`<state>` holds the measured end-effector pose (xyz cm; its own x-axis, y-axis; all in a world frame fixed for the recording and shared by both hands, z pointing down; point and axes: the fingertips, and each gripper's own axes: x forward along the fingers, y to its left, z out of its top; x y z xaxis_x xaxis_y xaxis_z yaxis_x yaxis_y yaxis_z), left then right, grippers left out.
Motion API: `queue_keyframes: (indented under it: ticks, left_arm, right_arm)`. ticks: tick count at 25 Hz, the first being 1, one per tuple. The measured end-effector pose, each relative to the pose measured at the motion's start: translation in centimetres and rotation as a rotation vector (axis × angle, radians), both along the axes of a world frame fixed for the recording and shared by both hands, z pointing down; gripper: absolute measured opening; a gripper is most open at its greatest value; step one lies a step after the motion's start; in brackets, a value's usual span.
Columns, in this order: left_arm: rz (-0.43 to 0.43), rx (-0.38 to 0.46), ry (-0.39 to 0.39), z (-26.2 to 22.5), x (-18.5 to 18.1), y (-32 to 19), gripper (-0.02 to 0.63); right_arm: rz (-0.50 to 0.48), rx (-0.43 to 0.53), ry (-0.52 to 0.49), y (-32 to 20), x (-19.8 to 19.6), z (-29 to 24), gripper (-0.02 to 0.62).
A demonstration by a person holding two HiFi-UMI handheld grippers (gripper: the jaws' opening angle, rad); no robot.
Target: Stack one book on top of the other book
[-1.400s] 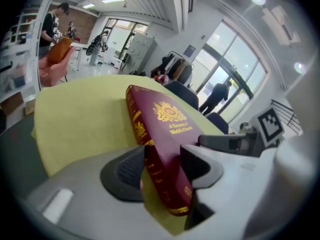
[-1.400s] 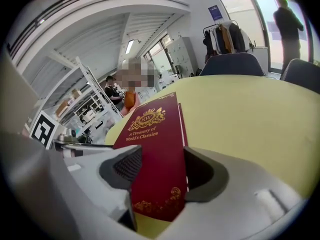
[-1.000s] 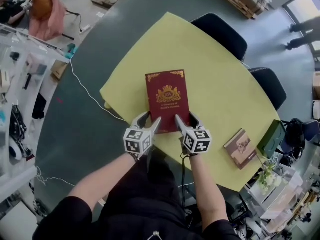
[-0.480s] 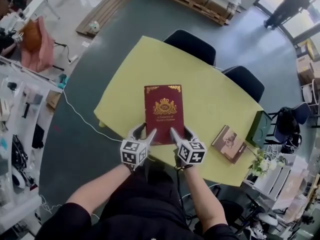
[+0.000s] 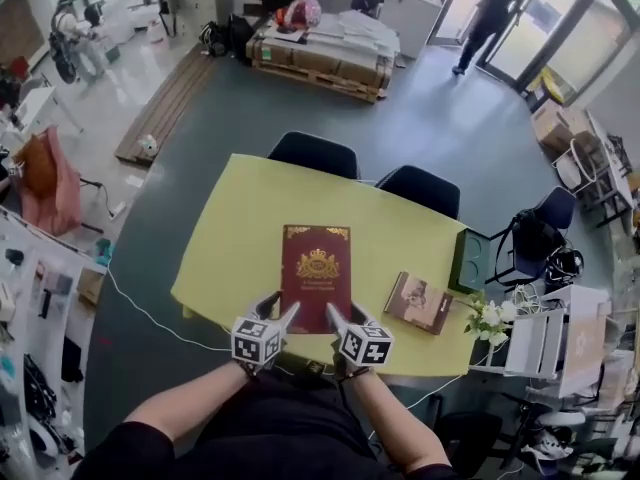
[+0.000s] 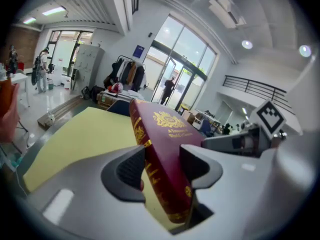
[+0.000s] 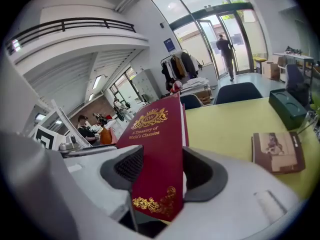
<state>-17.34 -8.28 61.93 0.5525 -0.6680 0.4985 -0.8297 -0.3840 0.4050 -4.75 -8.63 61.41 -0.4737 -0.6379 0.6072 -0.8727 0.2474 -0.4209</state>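
Note:
A large dark red book [image 5: 316,274] with gold print hangs above the yellow table [image 5: 230,238], lifted by its near edge. My left gripper [image 5: 282,315] is shut on the book's near left corner [image 6: 165,174], and my right gripper [image 5: 337,318] is shut on its near right corner [image 7: 157,174]. Both pairs of jaws clamp the cover from above and below. A smaller brown book [image 5: 419,302] lies flat on the table to the right, also seen in the right gripper view as the brown book [image 7: 277,151].
A dark green box [image 5: 468,260] and a white flower bunch [image 5: 487,318] sit at the table's right end. Two black chairs [image 5: 314,154] stand at the far side. Pallets with boxes [image 5: 320,53] lie on the floor beyond. A person [image 5: 492,6] walks near the glass doors.
Both grippers have risen with the red book, which now hangs clear of the table. The head view has pulled back and shows much more of the room.

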Motion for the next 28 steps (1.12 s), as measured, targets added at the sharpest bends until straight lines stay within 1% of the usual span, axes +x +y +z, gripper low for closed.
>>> queue_keyframes:
  ticks: [3,9,16,21,28]
  left_arm:
    - [0.036,0.001,0.002,-2.0,1.2,1.8,0.230]
    - [0.142,0.052,0.007,-5.8,5.6,2.3,0.230]
    - [0.228,0.069,0.004,-6.8,9.6,2.6,0.230]
    - [0.257,0.070,0.005,-6.7,10.7,2.7,0.229]
    - [0.263,0.062,0.001,-5.9,10.9,2.9,0.229]
  right_arm:
    - [0.039,-0.005,-0.006,2.3,1.2,-1.8,0.242]
    - [0.137,0.049,0.007,4.1,5.5,-5.8,0.241]
    - [0.220,0.060,0.010,5.6,9.4,-6.8,0.241]
    - [0.238,0.065,0.026,5.9,10.3,-6.8,0.241]
    - [0.236,0.056,0.033,6.1,10.5,-6.1,0.239]
